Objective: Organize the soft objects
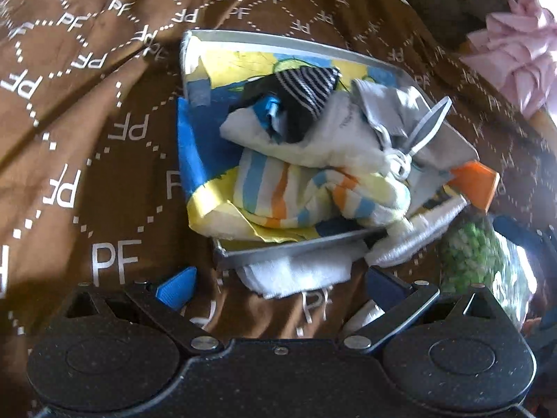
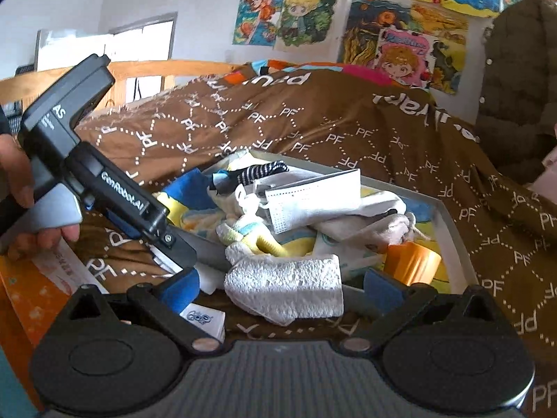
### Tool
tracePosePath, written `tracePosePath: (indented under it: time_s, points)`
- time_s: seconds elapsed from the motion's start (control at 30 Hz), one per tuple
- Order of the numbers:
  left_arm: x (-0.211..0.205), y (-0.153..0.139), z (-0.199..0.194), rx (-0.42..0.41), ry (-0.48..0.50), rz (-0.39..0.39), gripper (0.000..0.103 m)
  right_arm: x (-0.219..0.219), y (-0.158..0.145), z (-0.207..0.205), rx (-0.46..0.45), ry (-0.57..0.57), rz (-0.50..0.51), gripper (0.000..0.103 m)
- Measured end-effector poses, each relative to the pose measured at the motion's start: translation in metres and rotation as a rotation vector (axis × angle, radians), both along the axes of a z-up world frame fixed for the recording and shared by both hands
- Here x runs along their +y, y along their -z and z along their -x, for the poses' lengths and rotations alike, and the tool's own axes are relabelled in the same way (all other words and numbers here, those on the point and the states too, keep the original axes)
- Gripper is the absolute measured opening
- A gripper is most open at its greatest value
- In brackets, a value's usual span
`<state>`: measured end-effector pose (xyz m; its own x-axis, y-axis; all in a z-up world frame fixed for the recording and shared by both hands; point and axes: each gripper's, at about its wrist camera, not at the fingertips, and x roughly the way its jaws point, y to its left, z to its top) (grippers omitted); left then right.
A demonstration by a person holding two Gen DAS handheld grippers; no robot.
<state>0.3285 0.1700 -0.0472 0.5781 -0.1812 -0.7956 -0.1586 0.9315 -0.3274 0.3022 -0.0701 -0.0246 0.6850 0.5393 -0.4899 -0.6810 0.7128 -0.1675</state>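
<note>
Socks point(image 1: 289, 191) and cloths fill the tray point(image 1: 292, 249) on the brown blanket point(image 1: 87, 139). Left gripper point(image 1: 278, 287) gapes above a white sock point(image 1: 296, 275); right gripper point(image 2: 282, 287) gapes around it.

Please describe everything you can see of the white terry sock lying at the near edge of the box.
The white terry-cloth sock looks nubbly and soft, crumpled into a thick fold. It lies half out of the shallow grey cardboard box, draped over its near rim onto the brown PF-printed bedspread. It sits between the open right tongs, apparently touching neither blue finger.
</note>
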Motion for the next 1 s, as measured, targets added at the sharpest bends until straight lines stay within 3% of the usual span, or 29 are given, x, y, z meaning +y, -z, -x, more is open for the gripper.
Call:
tracePosePath:
  time_s: [0.27, 0.47, 0.7, 0.83, 1.0]
  points:
    - [0.014, 0.010, -0.006, -0.022, -0.066, 0.144, 0.102, 0.014, 0.000, -0.023, 0.048, -0.017, 0.008, 0.103]
    - [0.006, 0.010, -0.003, -0.048, -0.044, 0.131, 0.099, 0.017, 0.004, -0.024, 0.092, -0.057, 0.024, 0.103]
    - [0.017, 0.010, 0.006, -0.067, -0.110, 0.173, 0.084, 0.008, -0.002, -0.018, 0.128, -0.167, 0.058, 0.101]
    - [0.022, 0.010, 0.009, -0.067, -0.134, 0.197, 0.081, -0.002, -0.009, -0.022, 0.179, -0.182, 0.023, 0.096]
    - [0.018, 0.007, 0.008, -0.048, -0.131, 0.179, 0.075, -0.005, -0.006, -0.020, 0.202, -0.198, 0.057, 0.084]
